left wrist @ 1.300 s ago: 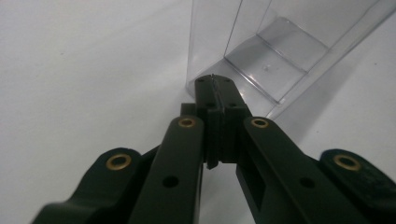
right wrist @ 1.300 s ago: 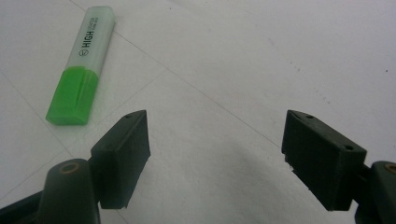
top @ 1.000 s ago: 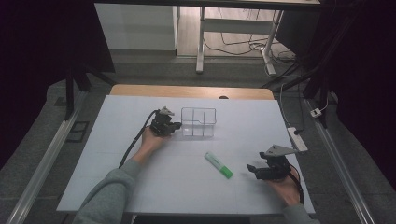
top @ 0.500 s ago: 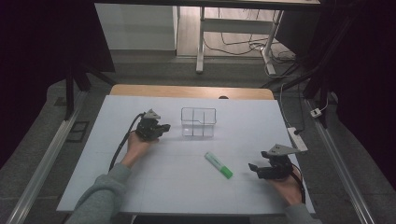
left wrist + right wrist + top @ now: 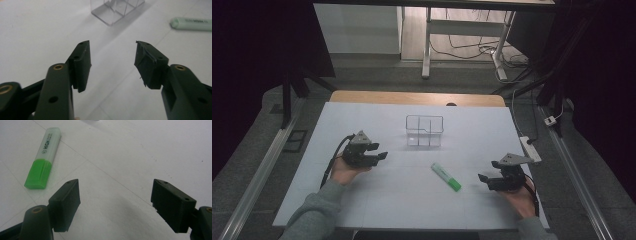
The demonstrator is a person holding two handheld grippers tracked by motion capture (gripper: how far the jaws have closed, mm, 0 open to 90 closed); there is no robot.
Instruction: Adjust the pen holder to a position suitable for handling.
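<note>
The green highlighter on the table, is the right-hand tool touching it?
Apart. In the high view, bare white table lies between the highlighter and the right tool; its own view shows open, empty jaws.

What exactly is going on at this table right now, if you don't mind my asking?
A person holds a claw in each hand over a white table. Both the left claw and the right claw are open and empty. A green highlighter lies between them, untouched, and a clear plastic divided organizer stands behind it, empty as far as the pictures show.
</note>
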